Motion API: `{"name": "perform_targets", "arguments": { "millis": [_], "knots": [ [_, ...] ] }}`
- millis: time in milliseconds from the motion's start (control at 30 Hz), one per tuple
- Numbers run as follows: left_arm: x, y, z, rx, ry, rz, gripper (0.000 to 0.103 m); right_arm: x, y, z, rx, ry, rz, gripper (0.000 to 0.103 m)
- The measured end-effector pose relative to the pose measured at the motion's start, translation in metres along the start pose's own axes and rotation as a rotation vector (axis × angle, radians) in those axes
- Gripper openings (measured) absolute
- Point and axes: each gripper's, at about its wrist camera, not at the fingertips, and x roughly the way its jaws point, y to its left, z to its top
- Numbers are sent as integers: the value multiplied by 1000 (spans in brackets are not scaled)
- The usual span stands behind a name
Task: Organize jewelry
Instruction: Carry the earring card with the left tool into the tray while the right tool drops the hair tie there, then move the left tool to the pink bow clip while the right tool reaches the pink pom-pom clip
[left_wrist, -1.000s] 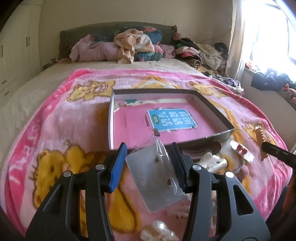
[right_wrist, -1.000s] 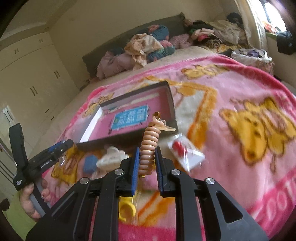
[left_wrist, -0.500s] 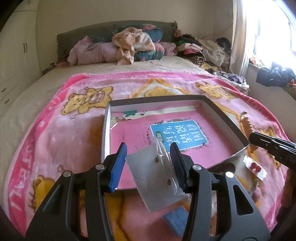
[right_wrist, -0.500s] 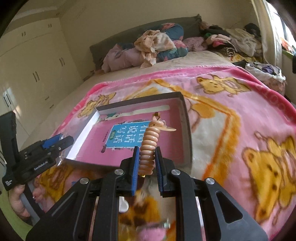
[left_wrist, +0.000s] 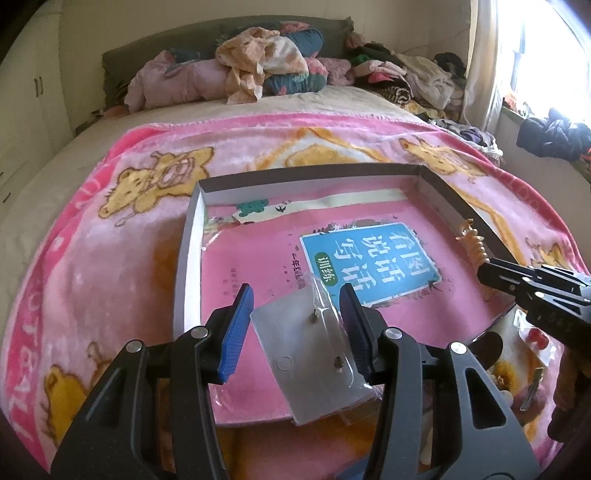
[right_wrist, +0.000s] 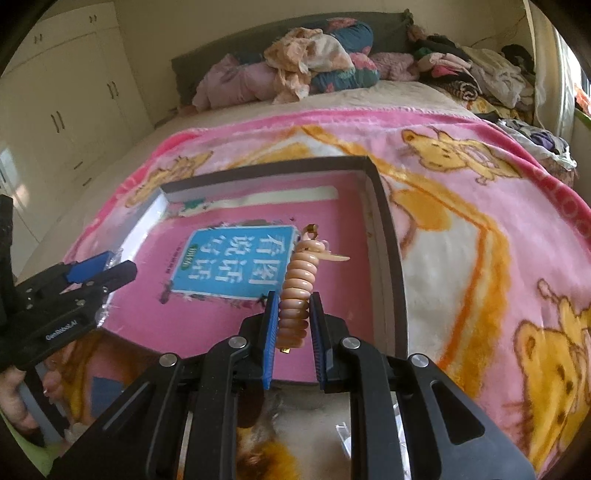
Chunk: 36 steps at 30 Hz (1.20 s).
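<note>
A shallow dark-walled box (left_wrist: 325, 172) lined with a pink book lies on the pink bear blanket; it also shows in the right wrist view (right_wrist: 384, 206). My left gripper (left_wrist: 297, 314) holds a clear plastic earring packet (left_wrist: 317, 354) over the box's near left part. My right gripper (right_wrist: 293, 325) is shut on a beige spiral hair tie (right_wrist: 300, 284) and holds it above the box's near right part. The right gripper also shows in the left wrist view (left_wrist: 495, 273), with the hair tie (left_wrist: 474, 249) sticking out.
More small items lie on the blanket in front of the box, among them a packet with red pieces (left_wrist: 533, 338) and a hair clip (left_wrist: 532, 391). A heap of clothes (left_wrist: 258, 70) lies at the bed's head. White wardrobes (right_wrist: 66, 122) stand on the left.
Both grippers have moved forward from the loose items in front of the box to over the box's inside, each still holding its item.
</note>
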Motion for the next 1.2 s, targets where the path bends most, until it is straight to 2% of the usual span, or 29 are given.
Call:
{"name": "perform_targets", "arguments": {
  "millis": [100, 200, 267, 400, 467, 600, 667, 700, 833, 967, 1200],
  "knots": [
    [6, 0, 0, -4, 20, -5, 40, 2, 2, -2, -6, 8, -7, 17],
    [11, -2, 2, 5, 31, 0, 40, -6, 1, -3, -13, -22, -9, 18],
    [13, -4, 2, 8, 33, 4, 41, -14, -3, -4, 0, -41, -9, 22],
    [13, -6, -1, 9, 32, 11, 43, -34, -11, -9, 37, -91, -1, 38],
    [13, -6, 0, 3, 27, 16, 54, -42, -14, -11, 38, -103, -10, 43],
    [1, -6, 0, -13, -10, 30, 67, -60, -15, -18, 37, -136, -24, 58],
    [-7, -8, -1, -15, -34, 34, 78, -69, -13, -21, 26, -158, -40, 67],
    [-11, -8, -1, -17, -43, 34, 80, -73, -13, -23, 21, -167, -43, 74],
    [-31, -15, -6, -23, -86, 32, 88, -91, -10, -32, -2, -204, -63, 84],
    [-50, -21, -14, -36, -118, 24, 91, -104, -7, -40, -8, -223, -64, 88],
    [-77, -26, -32, -63, -156, 12, 91, -122, -2, -62, -15, -242, -55, 92]
  ]
}}
